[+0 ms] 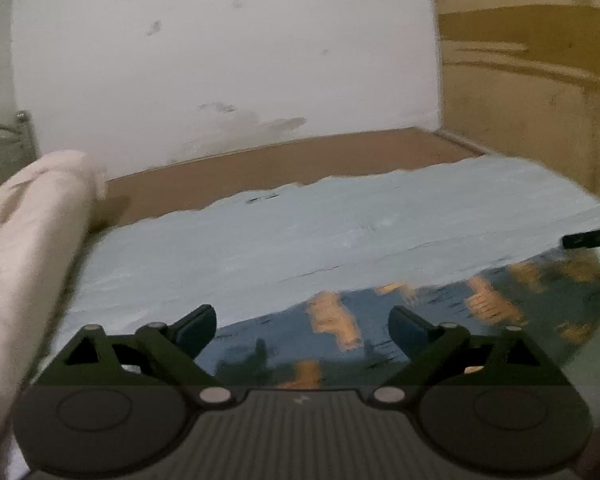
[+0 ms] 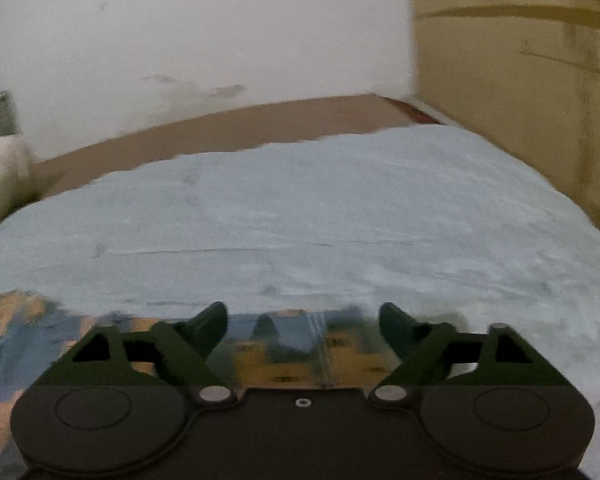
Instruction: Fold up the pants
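The pants (image 1: 440, 312) are blue with orange patches and lie on the pale blue sheet (image 1: 300, 236) of a bed. My left gripper (image 1: 302, 320) is open, low over the pants' near part, holding nothing. In the right wrist view the pants (image 2: 300, 348) lie under and to the left of my right gripper (image 2: 303, 318), which is open and empty above their edge. A dark fingertip of the right gripper (image 1: 588, 237) shows at the right edge of the left wrist view. Both views are blurred.
A rolled cream blanket (image 1: 28, 248) lies at the bed's left side. A brown bed frame (image 1: 300, 164) runs along the white wall (image 1: 220, 60). A yellowish wooden cabinet (image 1: 540, 80) stands at the right. The sheet (image 2: 300, 220) stretches ahead.
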Motion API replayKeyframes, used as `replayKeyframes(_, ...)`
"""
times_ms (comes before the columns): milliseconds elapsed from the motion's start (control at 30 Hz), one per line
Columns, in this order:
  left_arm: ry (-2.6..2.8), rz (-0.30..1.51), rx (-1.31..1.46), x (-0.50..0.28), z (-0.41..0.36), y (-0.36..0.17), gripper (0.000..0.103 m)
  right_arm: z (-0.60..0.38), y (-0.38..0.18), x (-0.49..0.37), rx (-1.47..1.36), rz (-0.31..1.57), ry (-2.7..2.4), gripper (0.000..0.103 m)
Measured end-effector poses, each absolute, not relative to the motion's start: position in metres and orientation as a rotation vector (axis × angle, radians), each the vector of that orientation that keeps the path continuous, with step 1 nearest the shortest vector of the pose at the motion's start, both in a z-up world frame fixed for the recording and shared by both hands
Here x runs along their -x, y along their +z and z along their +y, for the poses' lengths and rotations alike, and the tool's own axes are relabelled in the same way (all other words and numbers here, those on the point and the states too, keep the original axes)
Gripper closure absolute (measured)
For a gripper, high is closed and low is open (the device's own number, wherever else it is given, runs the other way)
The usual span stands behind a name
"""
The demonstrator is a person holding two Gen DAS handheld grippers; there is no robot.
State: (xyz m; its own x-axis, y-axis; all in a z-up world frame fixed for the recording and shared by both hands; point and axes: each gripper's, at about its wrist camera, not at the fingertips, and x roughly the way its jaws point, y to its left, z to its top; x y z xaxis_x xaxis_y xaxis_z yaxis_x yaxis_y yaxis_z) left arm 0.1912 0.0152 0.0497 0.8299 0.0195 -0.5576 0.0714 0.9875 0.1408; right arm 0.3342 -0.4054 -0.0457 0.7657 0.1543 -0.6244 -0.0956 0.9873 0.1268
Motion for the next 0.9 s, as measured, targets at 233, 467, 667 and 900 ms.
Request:
replayKeyframes(233,0.121,0.676,-0.082,-0.187,0.083,0.022,0.002,-0.322,-0.052,-0.335,-0.099,0.727,0.39,0.001)
replayKeyframes(467,0.154,0.693,0.043,-0.185,0.15,-0.002,0.001,-0.244,-0.057,-0.343,-0.081,0.768,0.55,0.001)
replayKeyframes(667,0.114,0.706,0.157,-0.201,0.189,-0.027,0.005,-0.194,-0.058,-0.344,-0.07,0.786,0.624,0.001)
replayKeyframes(900,0.068,0.754,0.308,-0.224,0.216,-0.051,0.03,-0.154,-0.065,-0.339,-0.059,0.812,0.669,0.001)
